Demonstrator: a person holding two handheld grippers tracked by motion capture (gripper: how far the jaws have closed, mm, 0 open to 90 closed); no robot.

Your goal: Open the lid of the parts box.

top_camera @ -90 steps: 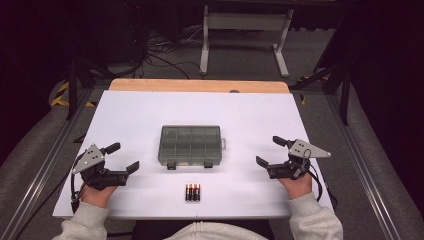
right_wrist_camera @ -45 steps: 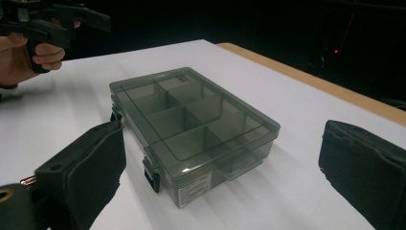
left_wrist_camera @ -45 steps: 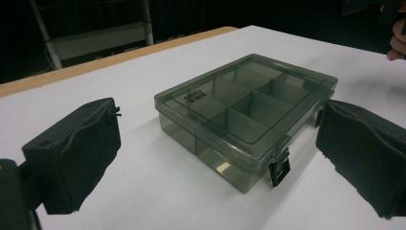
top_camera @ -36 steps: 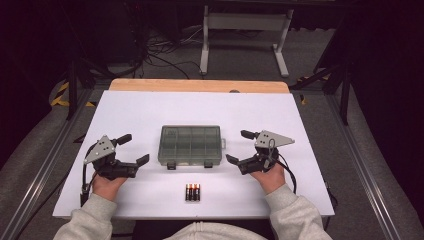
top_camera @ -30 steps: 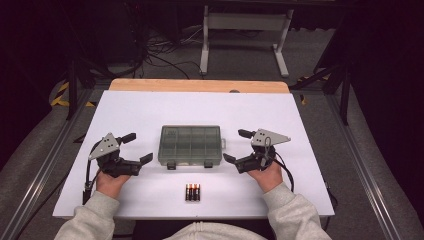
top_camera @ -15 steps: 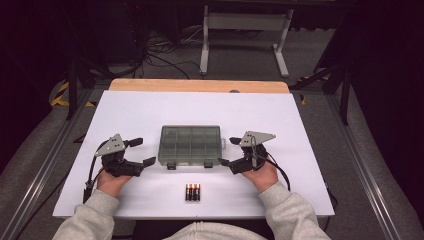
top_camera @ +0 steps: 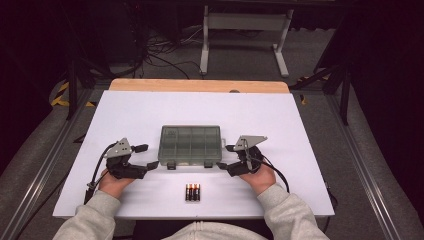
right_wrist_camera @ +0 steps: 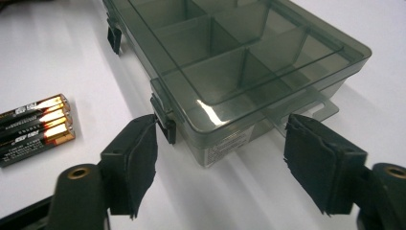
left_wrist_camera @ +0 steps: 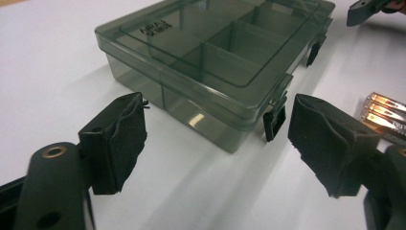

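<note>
A smoky grey plastic compartment box [top_camera: 190, 145] with its lid closed lies flat on the white table top [top_camera: 150, 110]. Two black latches sit on its near side, one latch [left_wrist_camera: 274, 120] close to my left gripper, the other latch [right_wrist_camera: 163, 120] close to my right gripper. My left gripper [top_camera: 147, 156] stands open at the box's left near corner [left_wrist_camera: 230, 139]. My right gripper [top_camera: 225, 156] stands open at the right near corner [right_wrist_camera: 210, 143]. Nothing is between either pair of jaws. Three AAA batteries [top_camera: 192, 192] lie side by side in front of the box, seen too as batteries [right_wrist_camera: 33, 127].
Beyond the white top, the wooden table edge [top_camera: 200, 86] runs along the far side. A metal stand [top_camera: 242, 30] and cables lie on the floor behind. Bare table surface extends behind the box and to both sides.
Both grippers have moved inward from the table's sides and now sit at the box's near corners, still open. The box and batteries have not moved.
</note>
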